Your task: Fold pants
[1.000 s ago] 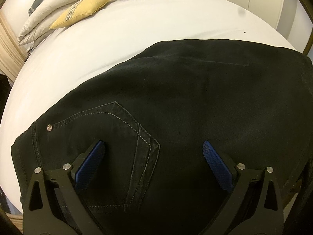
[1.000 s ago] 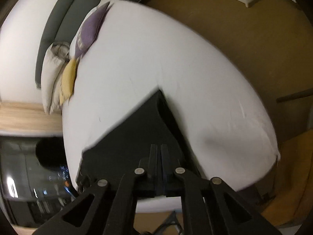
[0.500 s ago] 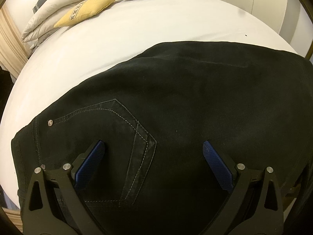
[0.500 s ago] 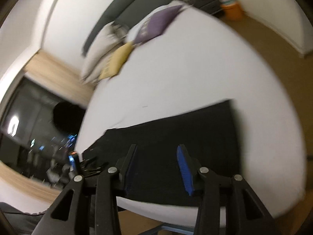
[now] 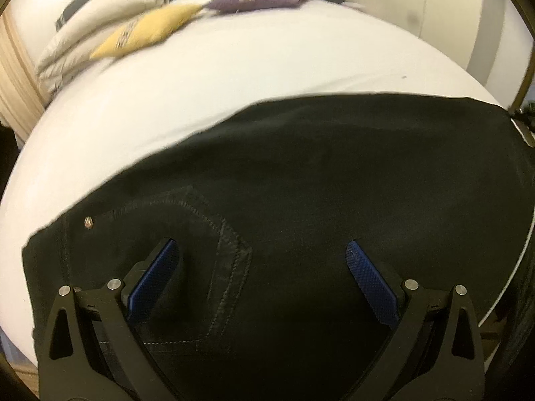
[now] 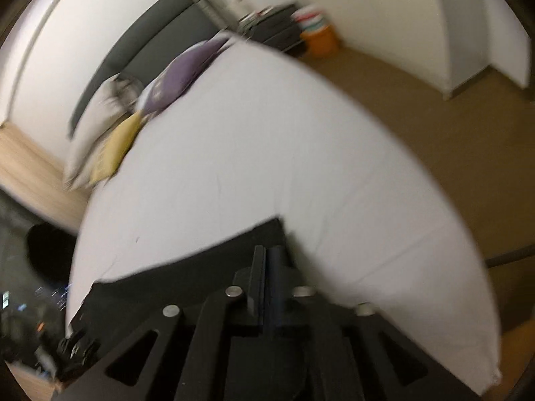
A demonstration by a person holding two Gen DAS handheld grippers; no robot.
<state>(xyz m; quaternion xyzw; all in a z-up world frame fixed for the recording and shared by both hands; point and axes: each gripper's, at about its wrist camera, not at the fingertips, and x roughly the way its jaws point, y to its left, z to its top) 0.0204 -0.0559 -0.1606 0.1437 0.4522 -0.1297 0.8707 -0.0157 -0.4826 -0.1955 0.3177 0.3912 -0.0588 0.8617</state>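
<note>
Left tool (image 5: 262,250) jaws wide over black pants (image 5: 317,183), white bed (image 5: 250,77), yellow & purple cushions.

The left gripper (image 5: 262,257) is seen at the bottom of its frame, its blue-padded fingers (image 5: 152,275) spread wide apart. The right gripper (image 6: 265,260) is seen at lower centre, angled downward, its jaws closing and nearly together.

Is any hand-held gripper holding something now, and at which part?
The right hand-held gripper is closing at the far corner of the black pants; whether cloth is pinched cannot be told. The left hand-held gripper is open, holding nothing.
</note>
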